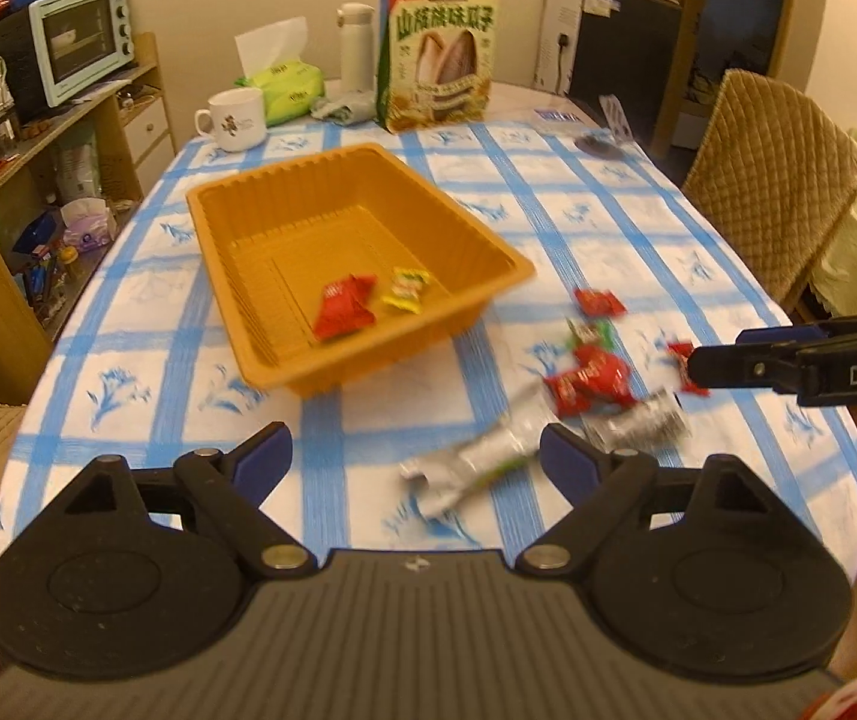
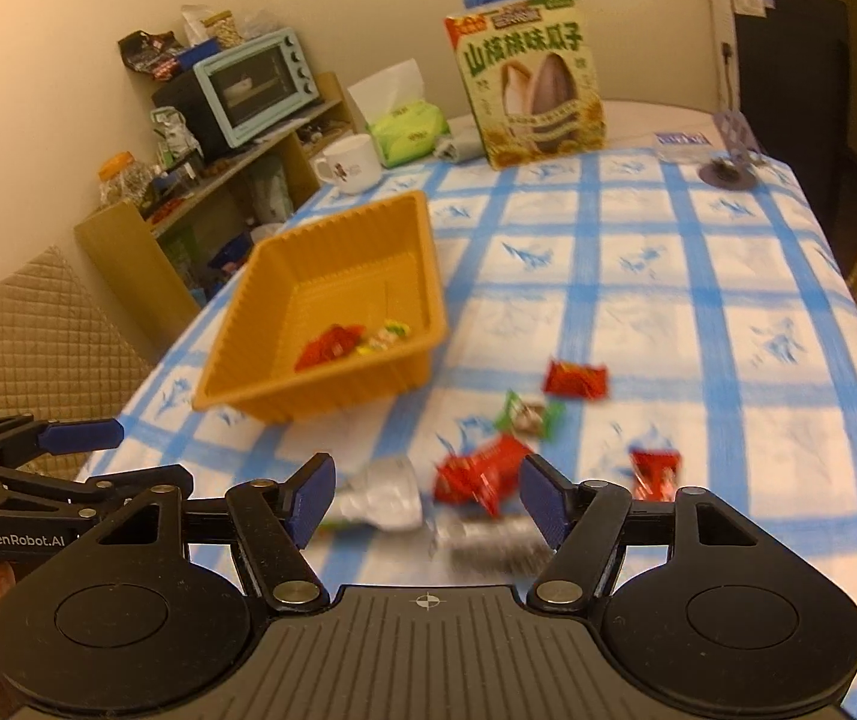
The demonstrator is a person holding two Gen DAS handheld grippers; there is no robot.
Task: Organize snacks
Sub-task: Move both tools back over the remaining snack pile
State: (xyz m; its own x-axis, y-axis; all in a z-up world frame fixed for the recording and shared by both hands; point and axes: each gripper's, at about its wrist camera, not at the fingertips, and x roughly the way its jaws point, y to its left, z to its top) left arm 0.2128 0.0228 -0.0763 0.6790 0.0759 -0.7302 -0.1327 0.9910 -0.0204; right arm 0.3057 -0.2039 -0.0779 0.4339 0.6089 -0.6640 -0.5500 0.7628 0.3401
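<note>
A: Where do the snacks stand?

B: Two are in the ribbed orange plastic tray (image 1: pixel 284 222): a red foil packet (image 1: pixel 344 313) and a small yellow wrapped sweet (image 1: pixel 405 289), both near its front wall. The rest lie loose on the blue-and-white checked tablecloth (image 1: pixel 638 222), to the right of the tray: several red packets (image 2: pixel 479 473), a green-and-white wrapper (image 2: pixel 527 414), and a crumpled silver wrapper (image 1: pixel 476 462).

A: And the tools?

B: The left gripper (image 1: pixel 416 459) has its jaws spread wide with nothing between the pads; the silver wrapper lies on the cloth beyond them. The right gripper (image 2: pixel 425 495) is parted too, empty, over the red cluster.

A: What could go wrong?

B: The packets overlap, so I judge one closing could catch two at once, or only a wrapper's edge, and slick foil may slip free on the way to the tray. Both tools aim at the same pile, so they could knock together. The light tray might also slide if its rim is nudged.
</note>
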